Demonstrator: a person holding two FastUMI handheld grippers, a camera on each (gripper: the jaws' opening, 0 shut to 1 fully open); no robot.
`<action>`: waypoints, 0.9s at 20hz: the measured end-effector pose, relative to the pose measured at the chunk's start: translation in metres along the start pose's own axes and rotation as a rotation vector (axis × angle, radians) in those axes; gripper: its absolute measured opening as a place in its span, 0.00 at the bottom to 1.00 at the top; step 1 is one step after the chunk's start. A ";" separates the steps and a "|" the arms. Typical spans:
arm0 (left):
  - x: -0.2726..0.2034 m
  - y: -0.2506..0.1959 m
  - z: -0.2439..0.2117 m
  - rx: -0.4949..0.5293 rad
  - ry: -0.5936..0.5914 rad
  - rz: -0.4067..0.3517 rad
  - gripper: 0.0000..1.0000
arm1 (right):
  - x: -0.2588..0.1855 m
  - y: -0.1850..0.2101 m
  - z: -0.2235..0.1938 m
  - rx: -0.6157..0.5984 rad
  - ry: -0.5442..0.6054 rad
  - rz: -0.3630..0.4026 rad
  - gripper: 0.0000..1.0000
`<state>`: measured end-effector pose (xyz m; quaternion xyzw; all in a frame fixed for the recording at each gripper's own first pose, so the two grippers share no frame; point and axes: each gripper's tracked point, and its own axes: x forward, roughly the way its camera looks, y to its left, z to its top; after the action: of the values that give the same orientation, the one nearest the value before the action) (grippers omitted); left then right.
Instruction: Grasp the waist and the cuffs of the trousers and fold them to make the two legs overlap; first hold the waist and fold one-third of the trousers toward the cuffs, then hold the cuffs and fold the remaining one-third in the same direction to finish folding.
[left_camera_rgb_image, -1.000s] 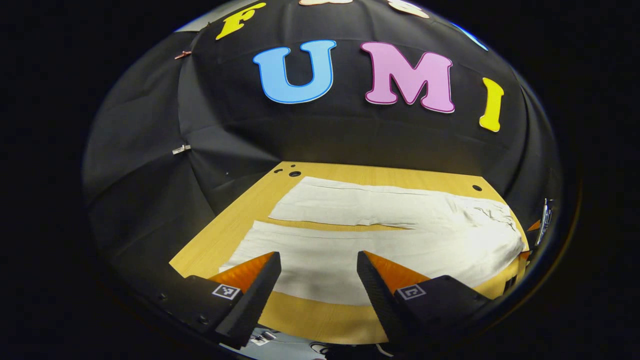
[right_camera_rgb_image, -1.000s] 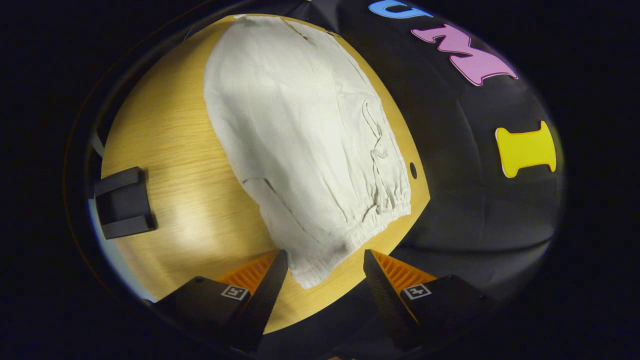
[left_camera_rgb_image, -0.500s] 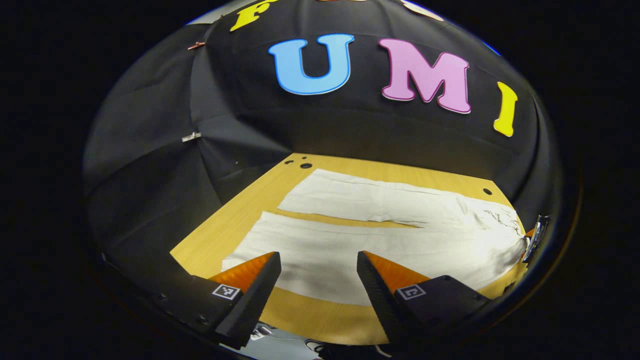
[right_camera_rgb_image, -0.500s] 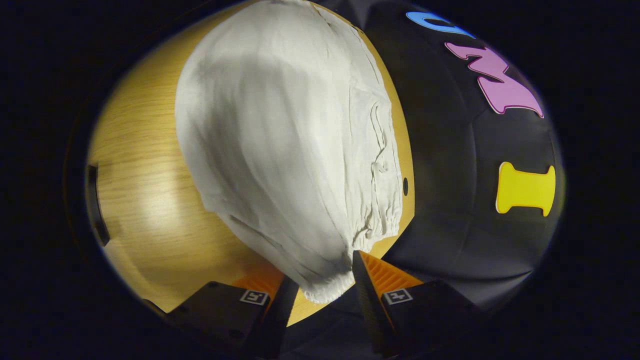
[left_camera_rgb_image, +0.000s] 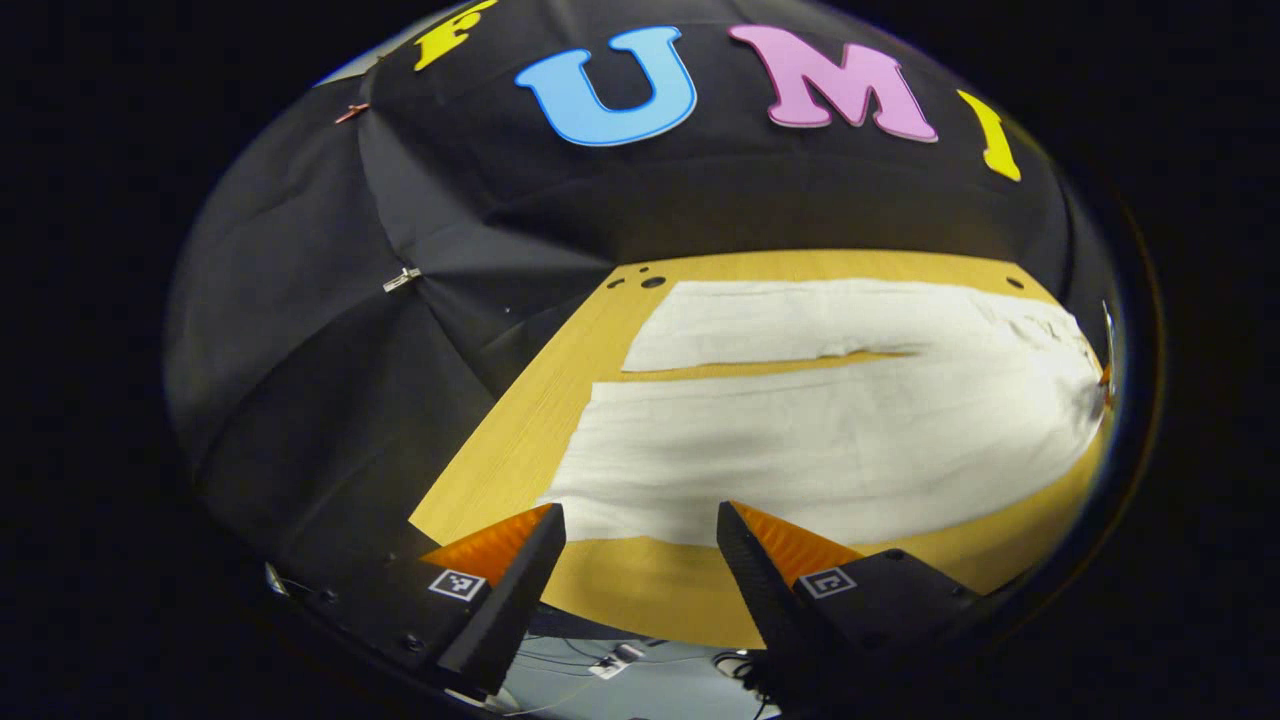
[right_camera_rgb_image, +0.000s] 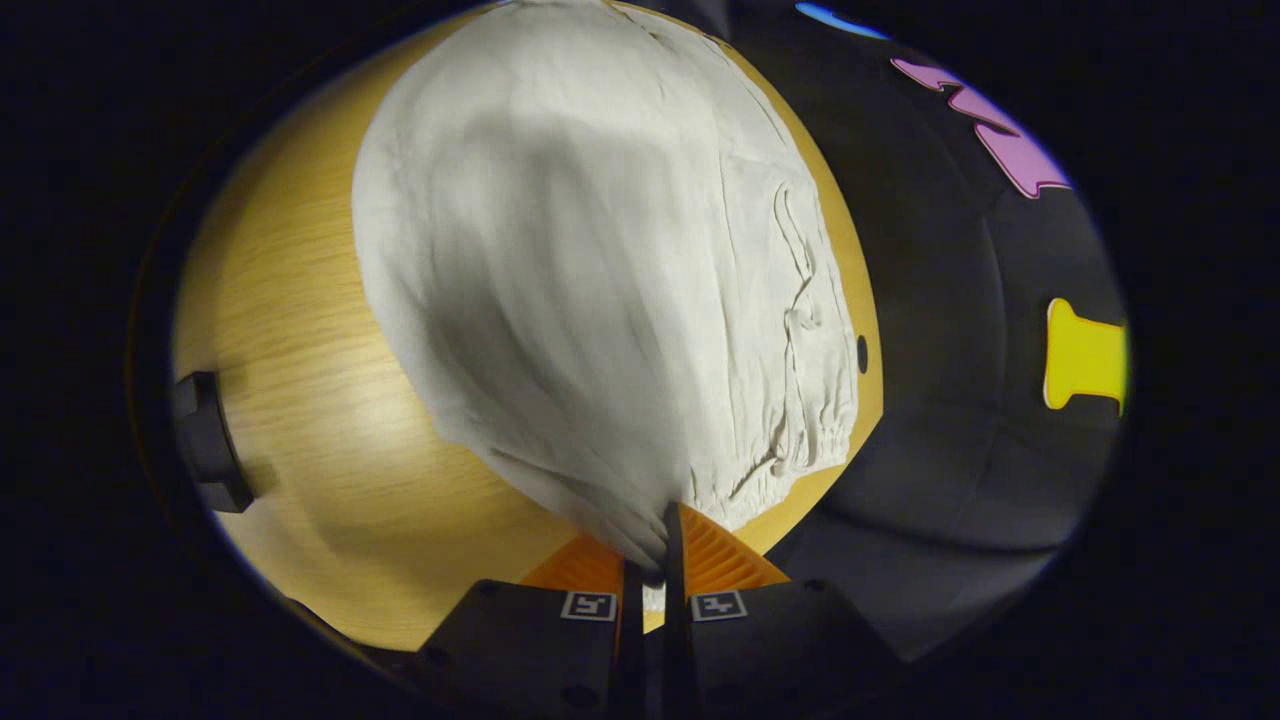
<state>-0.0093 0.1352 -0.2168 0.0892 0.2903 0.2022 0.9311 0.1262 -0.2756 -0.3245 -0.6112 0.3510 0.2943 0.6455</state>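
Note:
White trousers (left_camera_rgb_image: 840, 440) lie flat on the wooden table (left_camera_rgb_image: 520, 430), both legs stretching left with a narrow gap between them. In the left gripper view my left gripper (left_camera_rgb_image: 640, 545) stands open just before the near leg's cuff edge, with nothing between its fingers. In the right gripper view the trousers (right_camera_rgb_image: 600, 280) spread away from me, the gathered waistband (right_camera_rgb_image: 800, 440) at lower right. My right gripper (right_camera_rgb_image: 652, 560) is shut on the near corner of the waist, and the cloth bunches up into its fingers.
Black cloth walls close in the table at the back and left. Small holes (left_camera_rgb_image: 652, 282) mark the table's far left corner, and another hole (right_camera_rgb_image: 862, 354) sits beside the waistband. A dark block (right_camera_rgb_image: 205, 440) shows at the table's left edge in the right gripper view. Cables lie on the floor (left_camera_rgb_image: 620, 665) below.
My right gripper has closed from open onto the waist corner and the cloth has lifted slightly. My left gripper has shifted toward the near leg's cuff, still open.

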 end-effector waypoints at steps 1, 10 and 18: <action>0.005 0.004 -0.005 0.050 0.005 -0.004 0.98 | -0.005 0.001 0.001 0.011 -0.002 0.033 0.07; 0.068 0.058 -0.072 0.704 0.111 -0.065 0.97 | -0.002 0.003 0.003 -0.090 0.031 0.086 0.05; 0.115 0.061 -0.051 1.075 0.069 -0.162 0.89 | -0.003 0.004 0.002 -0.080 0.047 0.100 0.05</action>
<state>0.0274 0.2414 -0.2993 0.5235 0.3891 -0.0445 0.7567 0.1214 -0.2731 -0.3241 -0.6251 0.3841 0.3256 0.5964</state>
